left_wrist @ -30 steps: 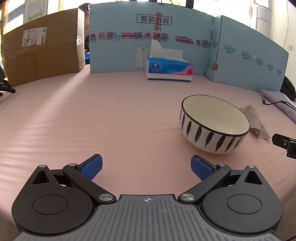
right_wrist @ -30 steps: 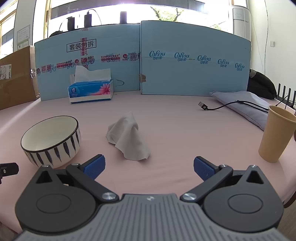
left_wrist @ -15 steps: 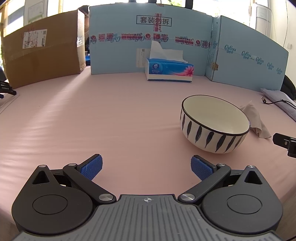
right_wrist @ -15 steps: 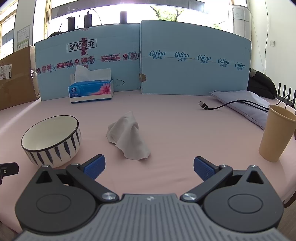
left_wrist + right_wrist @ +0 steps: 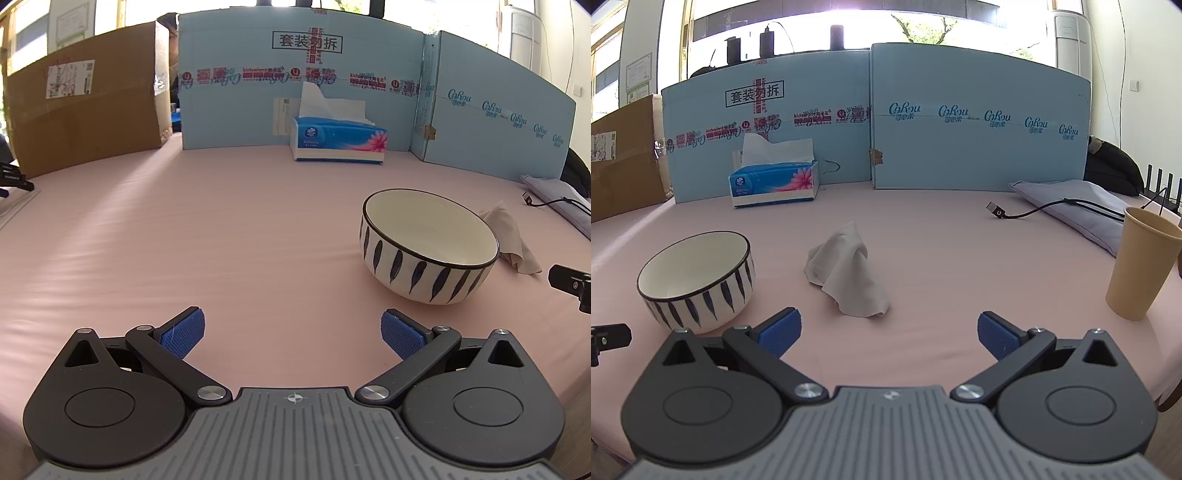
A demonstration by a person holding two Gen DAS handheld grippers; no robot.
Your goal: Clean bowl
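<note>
Right wrist: bowl (image 5: 696,278) upright, mouth up

Bare pink table (image 5: 184,240) is left ahead of the left gripper (image 5: 292,332), while the right gripper (image 5: 889,334), spread wide, is faced by a crumpled cloth (image 5: 849,269), flanked by bowl (image 5: 696,280) and paper cup (image 5: 1141,266).
</note>
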